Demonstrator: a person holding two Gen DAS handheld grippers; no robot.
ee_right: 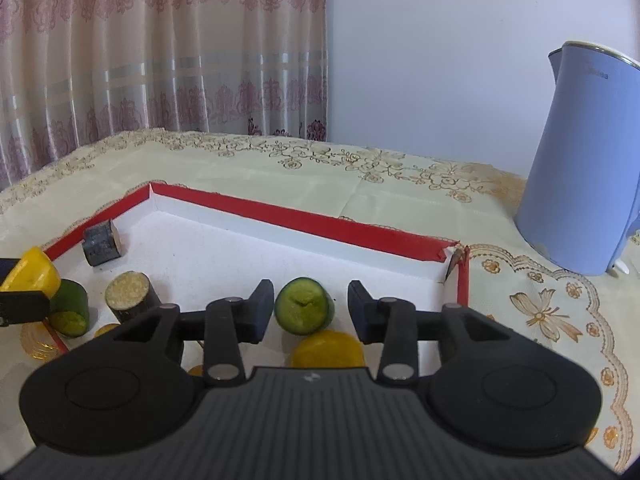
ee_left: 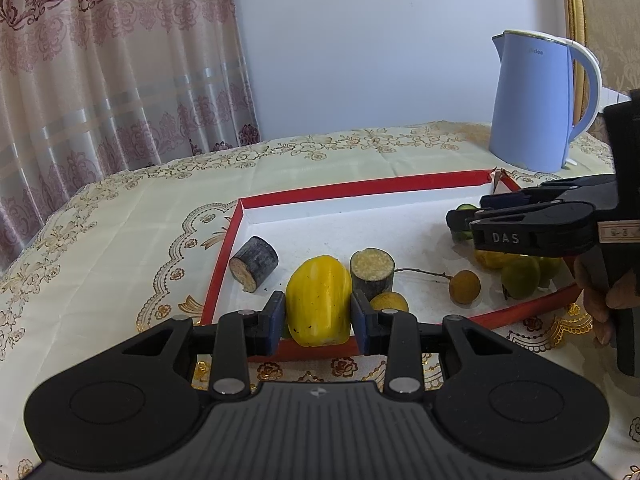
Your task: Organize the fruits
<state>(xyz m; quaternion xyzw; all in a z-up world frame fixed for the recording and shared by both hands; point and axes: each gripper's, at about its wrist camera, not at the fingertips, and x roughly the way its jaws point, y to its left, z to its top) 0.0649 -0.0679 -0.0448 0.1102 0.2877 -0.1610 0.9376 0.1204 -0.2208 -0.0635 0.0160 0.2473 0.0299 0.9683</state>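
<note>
Pinching a yellow fruit piece (ee_left: 319, 300) between both blue pads, my left gripper (ee_left: 318, 320) sits at the near rim of the red-edged tray (ee_left: 360, 190); the pads press on its 2 sides. Just beyond its left finger lies a dark sugarcane segment (ee_left: 255, 264) on its side, near the tray's left wall. Beyond its right finger stands a second sugarcane segment (ee_left: 372, 270) upright, cut face up, touching the yellow piece, with a small round brownish fruit (ee_left: 389, 303) just beside that finger. Further right I see a longan (ee_left: 464, 287) on a thin stem and some green fruits (ee_left: 520, 282) under my right gripper (ee_left: 466, 224).

From the right wrist view, that gripper's jaws stand spread, with a green cucumber chunk (ee_right: 306, 311) between them and a visible gap on each side, so nothing is pinched. A yellow fruit (ee_right: 326, 350) lies closer in, just behind the chunk. Off to its left, a second cucumber chunk (ee_right: 72, 312) sits beside the left gripper's fingers.

Well beyond the right gripper, to its right, a blue electric kettle (ee_left: 532, 104) stands on the embroidered tablecloth (ee_left: 140, 220) outside the tray. A patterned curtain (ee_left: 100, 60) hangs behind.
</note>
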